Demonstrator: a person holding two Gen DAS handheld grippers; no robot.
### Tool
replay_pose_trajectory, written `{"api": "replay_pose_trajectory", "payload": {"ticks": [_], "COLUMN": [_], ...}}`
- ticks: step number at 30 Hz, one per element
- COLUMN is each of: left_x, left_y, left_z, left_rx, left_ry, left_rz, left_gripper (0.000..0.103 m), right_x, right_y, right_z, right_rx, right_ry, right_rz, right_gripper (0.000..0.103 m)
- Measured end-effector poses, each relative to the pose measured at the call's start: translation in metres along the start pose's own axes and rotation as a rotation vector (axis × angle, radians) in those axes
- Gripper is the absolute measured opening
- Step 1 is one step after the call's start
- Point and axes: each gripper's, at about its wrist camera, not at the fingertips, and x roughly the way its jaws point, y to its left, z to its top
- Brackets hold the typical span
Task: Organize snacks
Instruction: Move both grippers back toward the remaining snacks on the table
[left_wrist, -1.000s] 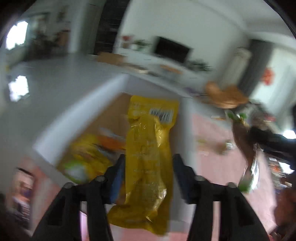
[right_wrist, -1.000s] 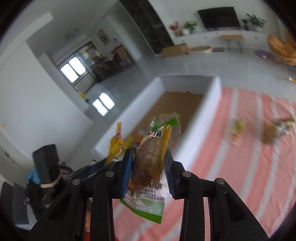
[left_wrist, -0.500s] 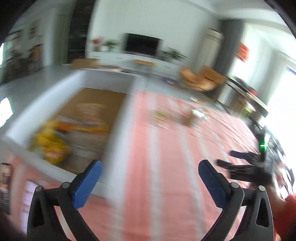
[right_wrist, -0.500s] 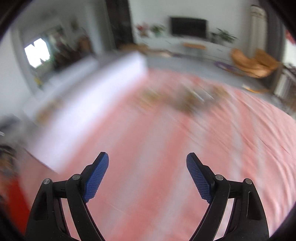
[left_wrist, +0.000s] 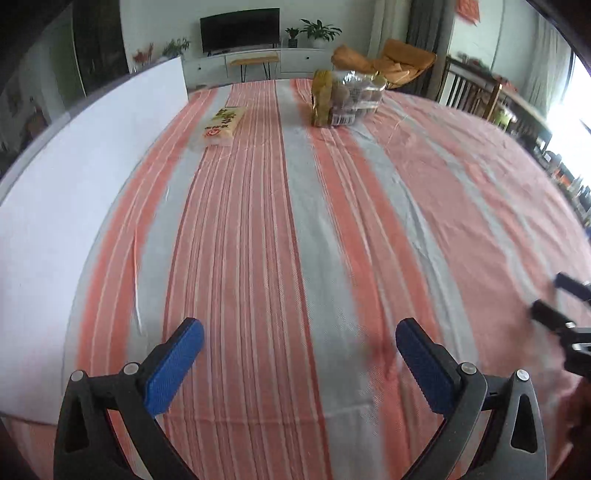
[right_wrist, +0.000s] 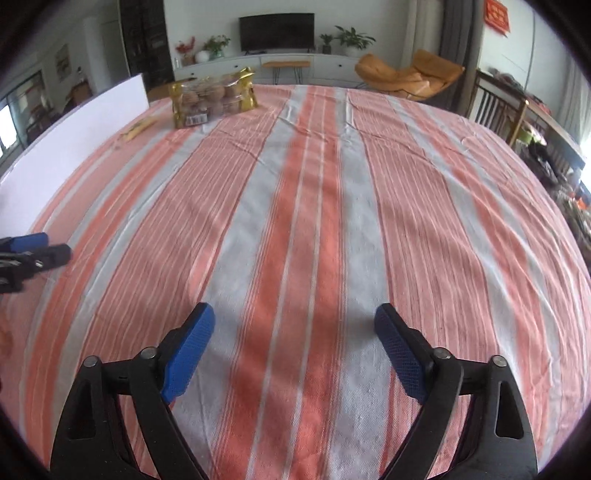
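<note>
My left gripper (left_wrist: 299, 326) stands wide open over the striped tablecloth (left_wrist: 332, 229), with nothing between its blue pads. My right gripper (right_wrist: 293, 312) is also empty, and its jaws are still opening. Far ahead lie two snacks. One is a flat pale yellow packet (left_wrist: 220, 125), beside the white box wall (left_wrist: 74, 184). The other is a clear bag of round brown snacks (left_wrist: 345, 98) with gold ends. In the right wrist view the bag (right_wrist: 214, 99) and the packet (right_wrist: 138, 127) lie at the far left. Each gripper shows at the edge of the other's view: right gripper (left_wrist: 546, 294), left gripper (right_wrist: 57, 246).
The white box's outer wall (right_wrist: 74, 125) runs along the table's left side; its inside is hidden. Beyond the table stand an orange chair (right_wrist: 402, 75), a low cabinet with a TV (right_wrist: 277, 31) and a railing (right_wrist: 495, 107) on the right.
Both grippers let go of their snack packets over the white box and opened. Both then swung right and down, away from the box, to low over the striped cloth.
</note>
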Motion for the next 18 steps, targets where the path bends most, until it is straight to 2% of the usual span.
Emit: {"api": "replay_pose_trajectory", "payload": {"ticks": [3, 18], "left_x": [0.0008, -0.0046], "left_y": [-0.0038, 0.003], "left_z": [-0.0046, -0.0058], "left_rx": [-0.001, -0.004], "left_ry": [-0.046, -0.045], "left_rz": [0.0, -0.003], "left_gripper": [0.103, 0.103], "right_x": [0.0043, -0.0009], "right_y": [0.002, -0.0005], "right_z": [0.0031, -0.0031], "right_rx": [-0.013, -0.009], "right_ry": [0.004, 0.003], "right_rz": [-0.01, -0.008], "right_gripper": [0.095, 0.096]}}
